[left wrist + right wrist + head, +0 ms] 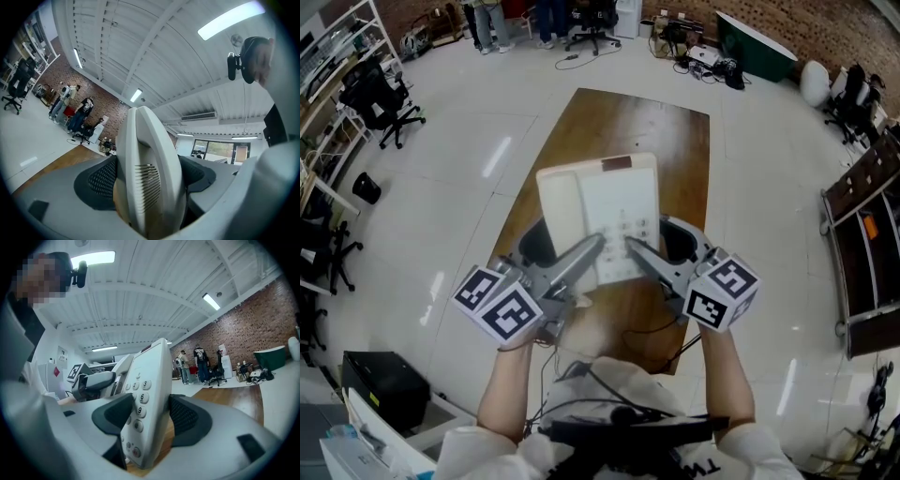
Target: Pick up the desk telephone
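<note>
**While Two Claws Clamp It, the Phone Sits Over the Surface**

As the person stands at the near end of the wooden surface [675, 141], the white telephone [600, 220] is held over its middle. At 7 o'clock the left claw [567, 246] is clenched on the handset side. At 5 o'clock the right claw [654, 246] is clenched on the keypad side. Both gripper views show dark pads pressed against the casing.

White desk telephone [600, 220], handset [561, 214] seated on its left side, keypad [630, 234] facing up, off the wooden table [675, 141].
</note>
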{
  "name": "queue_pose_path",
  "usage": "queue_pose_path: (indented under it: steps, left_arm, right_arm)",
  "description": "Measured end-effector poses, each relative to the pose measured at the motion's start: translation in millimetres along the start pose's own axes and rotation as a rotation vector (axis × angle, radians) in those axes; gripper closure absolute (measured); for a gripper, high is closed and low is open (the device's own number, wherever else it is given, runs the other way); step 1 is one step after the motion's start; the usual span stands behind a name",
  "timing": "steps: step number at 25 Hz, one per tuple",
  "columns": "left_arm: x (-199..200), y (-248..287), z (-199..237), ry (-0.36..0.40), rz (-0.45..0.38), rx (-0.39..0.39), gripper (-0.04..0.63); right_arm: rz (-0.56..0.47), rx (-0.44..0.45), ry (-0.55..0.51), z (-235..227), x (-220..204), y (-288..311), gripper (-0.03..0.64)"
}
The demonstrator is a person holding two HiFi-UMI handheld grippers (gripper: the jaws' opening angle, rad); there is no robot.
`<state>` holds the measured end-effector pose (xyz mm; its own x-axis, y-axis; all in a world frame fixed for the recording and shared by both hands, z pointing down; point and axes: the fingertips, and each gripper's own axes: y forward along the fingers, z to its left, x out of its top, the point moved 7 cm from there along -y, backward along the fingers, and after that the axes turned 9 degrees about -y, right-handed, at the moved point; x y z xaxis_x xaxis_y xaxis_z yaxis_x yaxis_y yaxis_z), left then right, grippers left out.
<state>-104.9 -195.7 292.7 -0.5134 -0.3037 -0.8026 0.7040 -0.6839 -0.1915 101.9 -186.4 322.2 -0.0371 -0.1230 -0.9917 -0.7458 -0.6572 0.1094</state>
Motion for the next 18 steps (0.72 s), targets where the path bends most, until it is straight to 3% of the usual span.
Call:
queue_pose_path:
  steps: [18]
  left_arm:
    - [-4,-11,-45,0.019,-0.023,-0.026,0.183]
  right_arm:
    - [-0.044,-0.014,-0.031,19,16,-40,0.359]
